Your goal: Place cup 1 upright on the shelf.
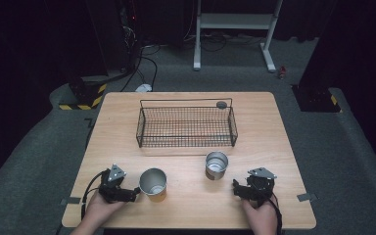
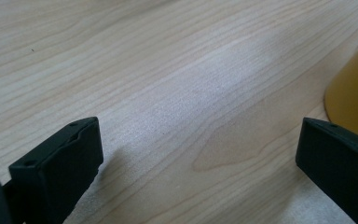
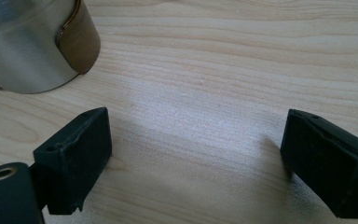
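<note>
We read this as the start of the job: both cups stand on the table [image 1: 274, 147], the basket [image 1: 186, 126] holds no cup, and nothing is gripped yet.

Left gripper [image 1: 133, 192]: jaws wide, bare wood between them in the left gripper view. The yellow cup [image 1: 153, 183] stands upright just beside it, at about 3 o'clock from the hand; we cannot tell from above whether the near jaw touches its wall. In the left gripper view the cup [image 2: 354, 100] sits beyond the right-hand jaw, outside the gap.

Right gripper [image 1: 236, 188]: jaws wide as well, holding nothing. The steel cup [image 1: 216, 164] stands upright at roughly 10 o'clock from it, near but apart. In the right gripper view the cup [image 3: 32, 42] is at upper left, off the jaw line.

Basket lies at 12 o'clock from both cups, across the middle of the table. A small dark round thing [image 1: 221, 104] sits by its far right corner; we cannot make out what it is.

Judgement on next move: each gripper must swing so its cup falls between the jaws, then close on the wall. The thin walls may slip or tip if caught off-centre, so square up first.
</note>
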`<state>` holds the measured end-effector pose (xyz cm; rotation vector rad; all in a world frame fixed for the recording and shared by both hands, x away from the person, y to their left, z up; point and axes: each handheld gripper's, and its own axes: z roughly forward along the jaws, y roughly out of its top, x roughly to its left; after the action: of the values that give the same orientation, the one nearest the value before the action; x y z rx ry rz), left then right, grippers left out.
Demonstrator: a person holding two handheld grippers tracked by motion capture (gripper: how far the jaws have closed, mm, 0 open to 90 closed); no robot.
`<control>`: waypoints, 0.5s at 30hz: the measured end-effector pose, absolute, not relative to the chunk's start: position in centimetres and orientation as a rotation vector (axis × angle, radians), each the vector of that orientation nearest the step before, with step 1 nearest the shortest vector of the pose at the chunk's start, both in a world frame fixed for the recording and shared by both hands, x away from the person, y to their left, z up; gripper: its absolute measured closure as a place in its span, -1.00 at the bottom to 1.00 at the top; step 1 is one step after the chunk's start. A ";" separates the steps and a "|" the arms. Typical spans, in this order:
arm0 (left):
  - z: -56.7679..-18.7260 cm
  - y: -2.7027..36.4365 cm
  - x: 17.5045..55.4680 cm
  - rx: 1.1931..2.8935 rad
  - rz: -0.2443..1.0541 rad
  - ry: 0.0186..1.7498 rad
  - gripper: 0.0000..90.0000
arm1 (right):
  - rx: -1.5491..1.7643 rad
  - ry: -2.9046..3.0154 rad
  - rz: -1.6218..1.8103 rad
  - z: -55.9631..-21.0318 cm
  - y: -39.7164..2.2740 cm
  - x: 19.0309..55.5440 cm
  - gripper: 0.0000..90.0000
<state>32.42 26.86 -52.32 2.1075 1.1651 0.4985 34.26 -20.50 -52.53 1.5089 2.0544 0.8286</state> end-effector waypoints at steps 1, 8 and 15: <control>-52.1 26.9 32.3 2.088 0.492 1.160 -0.99 | 1.509 2.055 0.829 -52.5 -20.5 34.3 -0.81; -51.2 27.7 32.0 2.035 0.492 1.124 -0.99 | 1.511 2.054 0.828 -52.5 -20.5 34.3 -0.81; -50.3 28.5 31.6 1.984 0.474 1.098 -1.00 | 1.510 2.054 0.829 -52.5 -20.5 34.3 -0.81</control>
<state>31.58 28.53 -50.29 1.9845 1.0985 0.4743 34.26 -20.50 -52.53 1.5102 2.0541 0.8289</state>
